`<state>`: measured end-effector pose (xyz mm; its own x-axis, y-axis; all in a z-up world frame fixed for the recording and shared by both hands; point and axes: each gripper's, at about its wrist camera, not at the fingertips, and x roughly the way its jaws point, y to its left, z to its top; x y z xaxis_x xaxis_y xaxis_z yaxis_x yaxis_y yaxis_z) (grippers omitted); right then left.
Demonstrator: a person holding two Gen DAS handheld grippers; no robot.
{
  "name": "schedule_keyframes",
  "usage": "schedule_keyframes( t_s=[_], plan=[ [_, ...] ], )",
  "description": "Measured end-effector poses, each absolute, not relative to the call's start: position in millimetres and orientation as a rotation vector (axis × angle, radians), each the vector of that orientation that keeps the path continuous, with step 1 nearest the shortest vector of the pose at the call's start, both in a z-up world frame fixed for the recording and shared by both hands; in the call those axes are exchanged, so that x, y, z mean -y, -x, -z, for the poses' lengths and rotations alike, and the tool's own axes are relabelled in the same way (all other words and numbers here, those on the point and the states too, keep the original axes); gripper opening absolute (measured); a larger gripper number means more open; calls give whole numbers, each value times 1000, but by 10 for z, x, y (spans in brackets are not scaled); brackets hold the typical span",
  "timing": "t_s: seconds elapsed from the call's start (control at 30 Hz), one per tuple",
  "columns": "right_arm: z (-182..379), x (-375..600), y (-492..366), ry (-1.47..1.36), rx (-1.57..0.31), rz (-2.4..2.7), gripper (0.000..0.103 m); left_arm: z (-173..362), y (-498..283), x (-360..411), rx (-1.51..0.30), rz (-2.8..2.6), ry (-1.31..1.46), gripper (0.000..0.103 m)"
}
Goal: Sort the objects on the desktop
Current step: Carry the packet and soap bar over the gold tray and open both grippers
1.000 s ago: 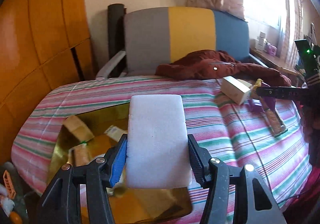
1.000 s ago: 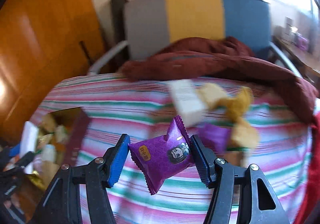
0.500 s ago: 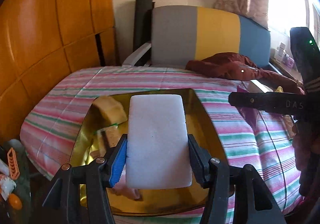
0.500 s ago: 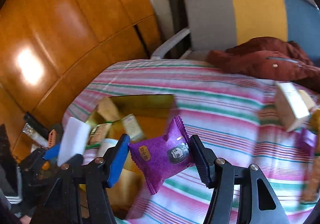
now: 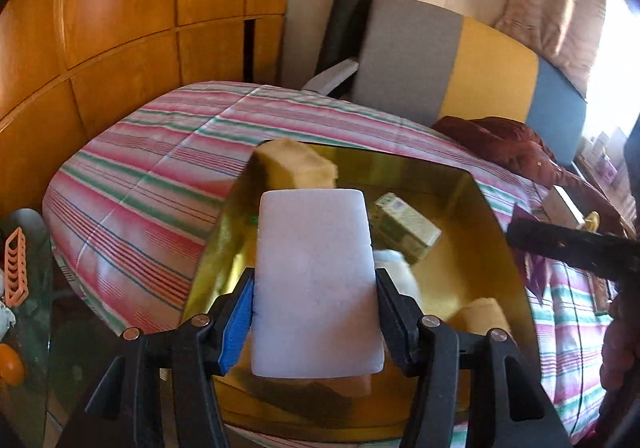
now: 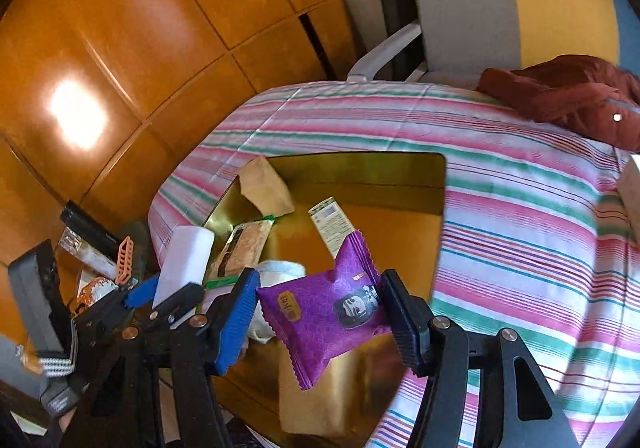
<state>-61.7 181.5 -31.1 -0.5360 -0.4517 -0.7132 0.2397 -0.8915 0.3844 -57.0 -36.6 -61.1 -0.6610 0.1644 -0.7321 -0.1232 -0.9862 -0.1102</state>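
The left gripper (image 5: 314, 312) pinches a white block (image 5: 314, 280) above the gold tray (image 5: 492, 232), near its left rim. The right gripper's (image 6: 320, 322) jaws clamp a purple packet (image 6: 324, 308) over the tray's near edge; striped cloth (image 6: 520, 207) lies open to the right.

Striped cloth (image 5: 160, 175) in pink, green and white covers the table surface. Wooden panelled wall (image 5: 120, 7), orange-brown, fills the field from 9 to 12 o'clock; a bright glare patch lies on it in the right wrist view. Chair (image 5: 460, 59) with grey, yellow and blue back panels stands behind the table at 1 o'clock. Dark red garment (image 6: 568, 95) lies crumpled on the cloth at 2 o'clock. Pale curtain (image 5: 560, 7) hangs at 1 o'clock, beside a bright window.
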Motion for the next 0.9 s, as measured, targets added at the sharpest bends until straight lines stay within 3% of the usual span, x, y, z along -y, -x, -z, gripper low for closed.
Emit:
schedule_keyframes(
  t_s=[0.4,0.6,0.73,0.9],
  plan=[
    [375,-1673,779,-1253,346,2425,66,566,983,410,204,-2642,1194,58],
    [423,-1728,778,-1259,365,2425,74,648,1154,291,262,-2576,1258,59],
    [443,-1764,770,-1261,366,2438,74,698,1155,256,258,-2572,1272,66],
    [452,-1809,724,-1259,384,2446,74,700,1087,298,275,-2590,1274,66]
  ],
)
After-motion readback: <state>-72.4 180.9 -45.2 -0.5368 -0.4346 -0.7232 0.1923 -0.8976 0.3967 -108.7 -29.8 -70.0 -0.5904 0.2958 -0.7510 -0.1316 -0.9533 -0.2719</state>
